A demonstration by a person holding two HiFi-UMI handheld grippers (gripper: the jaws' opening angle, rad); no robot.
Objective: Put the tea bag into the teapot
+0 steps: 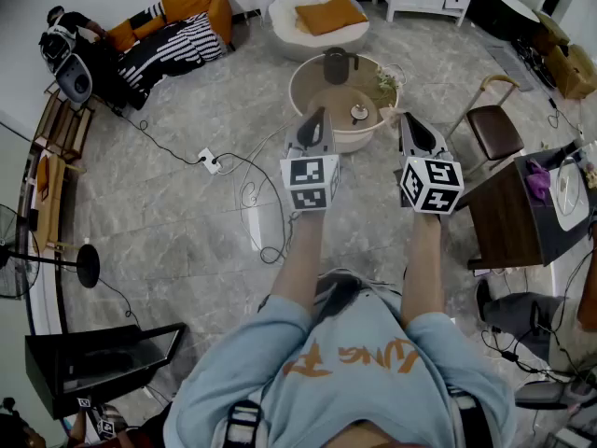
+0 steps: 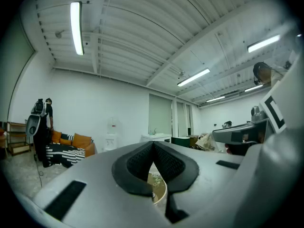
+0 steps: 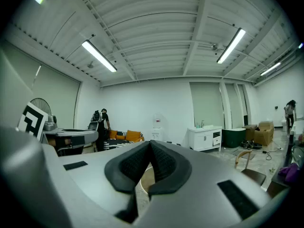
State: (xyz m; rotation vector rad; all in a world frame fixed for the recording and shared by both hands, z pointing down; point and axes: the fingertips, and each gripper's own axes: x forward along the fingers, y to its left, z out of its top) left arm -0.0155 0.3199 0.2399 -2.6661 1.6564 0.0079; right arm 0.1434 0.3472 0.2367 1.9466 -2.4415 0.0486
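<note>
A round beige low table (image 1: 308, 84) stands on the floor ahead of me. A dark teapot (image 1: 338, 64) sits at its far side, a small round item (image 1: 359, 112) near its middle and a sprig of plant (image 1: 386, 84) at its right. I cannot make out a tea bag. My left gripper (image 1: 317, 117) is held out above the table's near edge, jaws shut with nothing between them. My right gripper (image 1: 408, 119) is level with it on the right, also shut and empty. In the left gripper view the pads (image 2: 164, 163) meet; in the right gripper view the pads (image 3: 161, 163) meet too.
A white power strip (image 1: 210, 162) and looping cables (image 1: 266, 203) lie on the floor left of the table. A wooden chair (image 1: 494, 127) and a dark desk (image 1: 513, 215) stand at the right. A sofa (image 1: 182, 28), a round white seat (image 1: 322, 17) and a person (image 1: 70, 49) are at the back.
</note>
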